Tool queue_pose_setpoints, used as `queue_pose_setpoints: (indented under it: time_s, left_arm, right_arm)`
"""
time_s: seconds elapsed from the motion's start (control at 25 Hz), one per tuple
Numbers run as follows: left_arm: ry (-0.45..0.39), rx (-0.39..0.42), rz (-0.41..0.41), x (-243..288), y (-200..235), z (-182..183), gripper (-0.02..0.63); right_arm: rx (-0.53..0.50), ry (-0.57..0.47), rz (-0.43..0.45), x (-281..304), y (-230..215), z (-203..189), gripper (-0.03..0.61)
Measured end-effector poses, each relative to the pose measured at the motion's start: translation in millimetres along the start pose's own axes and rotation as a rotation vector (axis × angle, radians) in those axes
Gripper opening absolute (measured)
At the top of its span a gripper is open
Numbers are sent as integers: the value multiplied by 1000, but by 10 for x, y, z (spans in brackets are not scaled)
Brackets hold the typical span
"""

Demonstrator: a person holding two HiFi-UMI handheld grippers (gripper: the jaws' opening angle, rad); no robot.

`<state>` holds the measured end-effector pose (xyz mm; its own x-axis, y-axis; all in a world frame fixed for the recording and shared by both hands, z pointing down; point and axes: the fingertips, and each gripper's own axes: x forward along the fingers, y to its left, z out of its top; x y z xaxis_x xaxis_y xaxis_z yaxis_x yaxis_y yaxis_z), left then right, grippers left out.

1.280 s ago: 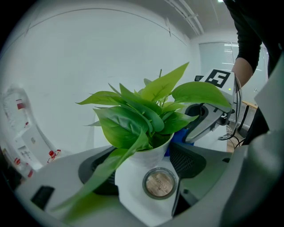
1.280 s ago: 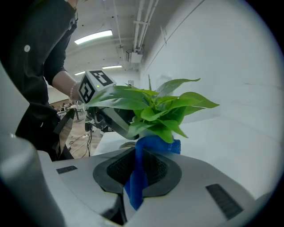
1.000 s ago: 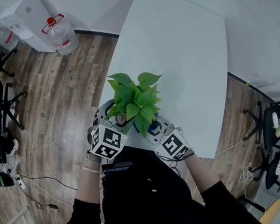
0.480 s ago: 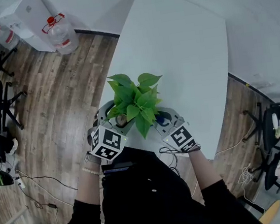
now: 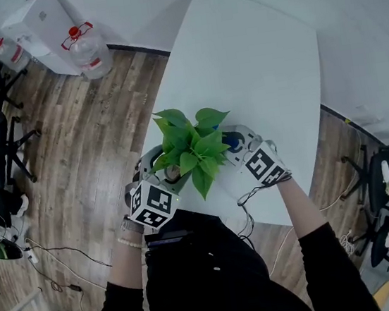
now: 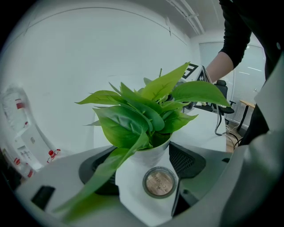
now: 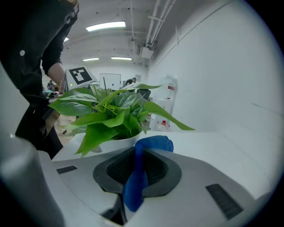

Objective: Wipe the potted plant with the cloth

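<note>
The right gripper (image 5: 237, 143) has swung away from the near edge of the white bench (image 5: 253, 58) and now sits at the far right side of the potted plant (image 5: 192, 150). Its forearm reaches out over the bench and its marker cube faces up. Its jaws are pinched on the blue cloth (image 7: 138, 175), a soft, crumpled strip that rises between the dark ribbed pads and curls over at the top, near the glossy, broad, pointed leaves (image 7: 106, 117). The left gripper (image 6: 148, 175) stays low at the near left, its jaws clamped on either side of the smooth white pot (image 6: 133, 186), which bears a round brown label (image 6: 159, 181).
</note>
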<state>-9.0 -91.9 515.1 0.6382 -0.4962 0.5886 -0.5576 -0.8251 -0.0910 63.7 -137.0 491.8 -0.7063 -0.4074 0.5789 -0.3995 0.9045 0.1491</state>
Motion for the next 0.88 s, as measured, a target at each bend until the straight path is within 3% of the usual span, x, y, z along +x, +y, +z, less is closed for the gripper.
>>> queue_pose_setpoints:
  time_s: [0.24, 0.52, 0.68, 0.88]
  left_arm:
    - [6, 9, -4, -1, 18, -5, 367]
    - [8, 11, -6, -9, 21, -9, 367]
    - [7, 10, -6, -10, 23, -3, 365]
    - [6, 10, -4, -17, 22, -25, 365]
  right_arm:
    - [-203, 49, 155, 185, -128, 214, 75]
    - [-324, 109, 244, 317, -159, 271, 75]
    - [-290, 113, 233, 277, -97, 181, 75]
    - [-141, 74, 153, 170, 37, 34, 75]
